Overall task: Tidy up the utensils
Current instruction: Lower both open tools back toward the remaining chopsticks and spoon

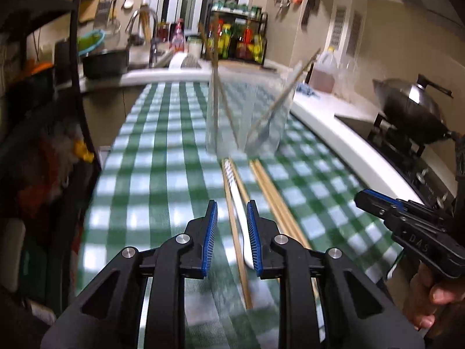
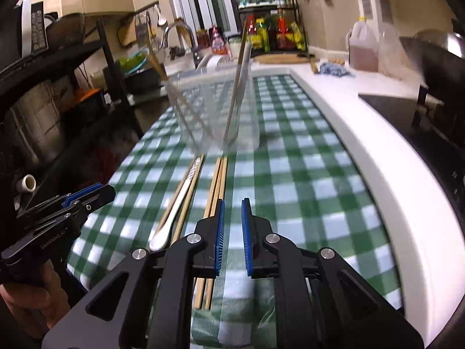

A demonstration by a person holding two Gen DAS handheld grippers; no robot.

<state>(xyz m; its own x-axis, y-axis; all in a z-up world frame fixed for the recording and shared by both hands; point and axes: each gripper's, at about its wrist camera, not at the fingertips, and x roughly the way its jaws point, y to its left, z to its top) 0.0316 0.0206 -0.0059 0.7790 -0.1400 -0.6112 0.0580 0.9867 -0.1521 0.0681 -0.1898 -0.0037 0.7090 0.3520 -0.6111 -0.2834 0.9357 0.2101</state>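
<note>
Both grippers — left gripper [image 1: 231, 226], right gripper [image 2: 232, 226] — hover with jaws apart, holding nothing. White spoon [image 1: 242, 221] and chopsticks [image 2: 216, 186] lie on the checkered surface [image 2: 290, 174] before the clear container [image 1: 247, 116].

We find a clear container [image 2: 215, 110] standing on the tablecloth [image 2: 290, 157], with several sticks leaning inside it. Before it lie a spoon [image 2: 171, 218] flanked by chopsticks [image 2: 186, 200], and to their right a chopstick bundle [image 2: 216, 186]. A wok [image 1: 412, 107] sits far right, on the stove.
</note>
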